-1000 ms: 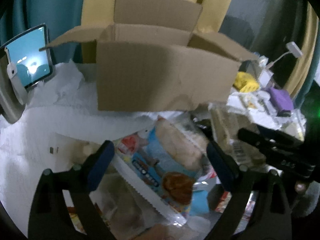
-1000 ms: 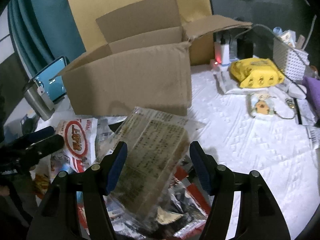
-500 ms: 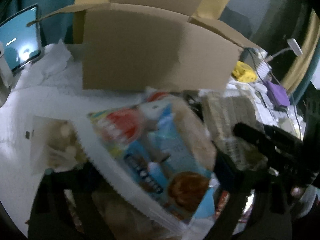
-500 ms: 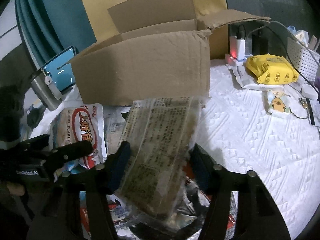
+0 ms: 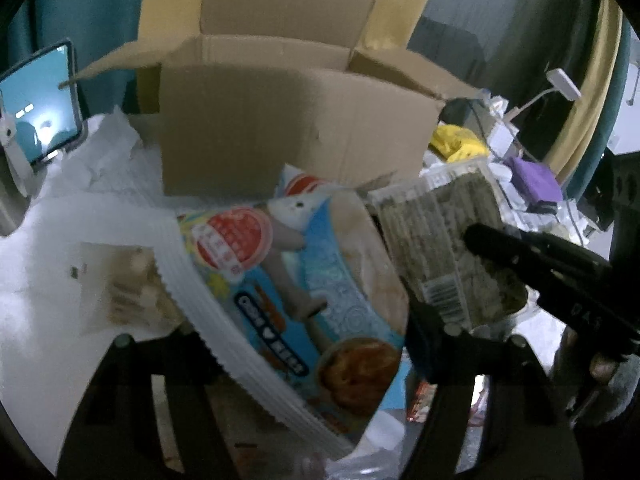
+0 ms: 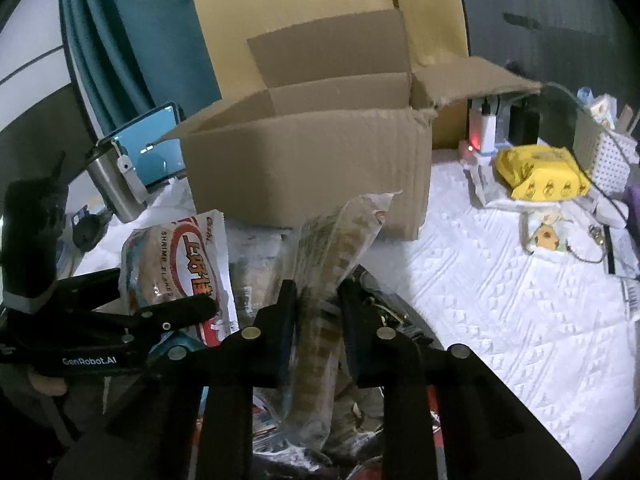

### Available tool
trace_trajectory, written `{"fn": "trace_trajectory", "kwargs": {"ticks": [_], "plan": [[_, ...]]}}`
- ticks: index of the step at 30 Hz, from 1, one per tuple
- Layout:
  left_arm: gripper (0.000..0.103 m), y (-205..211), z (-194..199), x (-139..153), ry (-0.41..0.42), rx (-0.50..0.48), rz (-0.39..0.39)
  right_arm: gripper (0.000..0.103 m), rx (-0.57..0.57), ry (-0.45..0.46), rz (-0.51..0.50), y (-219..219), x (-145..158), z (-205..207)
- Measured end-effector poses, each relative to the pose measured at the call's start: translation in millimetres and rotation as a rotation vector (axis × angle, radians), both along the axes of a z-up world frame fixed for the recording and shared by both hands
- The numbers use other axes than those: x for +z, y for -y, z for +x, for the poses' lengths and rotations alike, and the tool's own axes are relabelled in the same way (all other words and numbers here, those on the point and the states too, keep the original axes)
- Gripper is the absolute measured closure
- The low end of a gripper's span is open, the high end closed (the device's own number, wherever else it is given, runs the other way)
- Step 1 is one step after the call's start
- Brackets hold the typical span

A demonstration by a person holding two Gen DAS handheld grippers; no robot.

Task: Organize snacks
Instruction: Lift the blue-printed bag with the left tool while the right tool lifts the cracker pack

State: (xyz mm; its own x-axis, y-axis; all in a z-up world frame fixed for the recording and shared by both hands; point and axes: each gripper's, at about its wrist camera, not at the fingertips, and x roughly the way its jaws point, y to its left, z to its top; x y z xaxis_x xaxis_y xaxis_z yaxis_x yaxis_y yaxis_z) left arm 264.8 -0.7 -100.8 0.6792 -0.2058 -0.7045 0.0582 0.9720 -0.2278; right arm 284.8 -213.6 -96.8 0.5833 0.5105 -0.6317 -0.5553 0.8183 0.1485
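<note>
Teal curtains [image 6: 132, 44] and a broad yellow panel [image 6: 304, 4] back the scene, and a white quilted spread [image 6: 500, 312] covers the surface. Biggest thing on it is the open cardboard box [image 6: 308, 168], flaps up, standing at the far side. Left of it a lit blue screen [image 6: 154, 148] leans beside a steel cup [image 6: 110, 186]; to the right sit a yellow pack [image 6: 540, 174], a white perforated basket [image 6: 608, 152] and a charger with a red light [image 6: 474, 146].

In front of the box lies the snack pile. The left gripper [image 5: 304, 328] is closing its fingers around a blue-and-white shrimp snack bag [image 5: 304, 280], with a cartoon figure and a red badge; the script is too blurred to read there. In the right wrist view that bag reads "Oishi" and "SHRIMP FLAKES". The gripper body reads "GenRobot.AI".

The right gripper [image 6: 318, 300] has its fingers clamped tight on a clear seaweed-coloured packet [image 6: 332, 264], held edge-on and upright just before the box. Its label shows a barcode and fine print I cannot read. Packets beneath are hidden by the grippers.
</note>
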Motion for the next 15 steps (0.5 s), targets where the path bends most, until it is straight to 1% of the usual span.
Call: {"fn": "trace_trajectory", "kwargs": {"ticks": [9, 15], "plan": [[0.032, 1.2, -23.8, 36.4, 0.101, -0.016, 0.019, 0.082, -0.014, 0.073, 0.005, 6.9, 28.8, -19.9], [0.032, 2.9, -34.1, 57.9, 0.153, -0.033, 0.026, 0.082, -0.02, 0.129, 0.011, 11.8, 49.5, -33.3]]}}
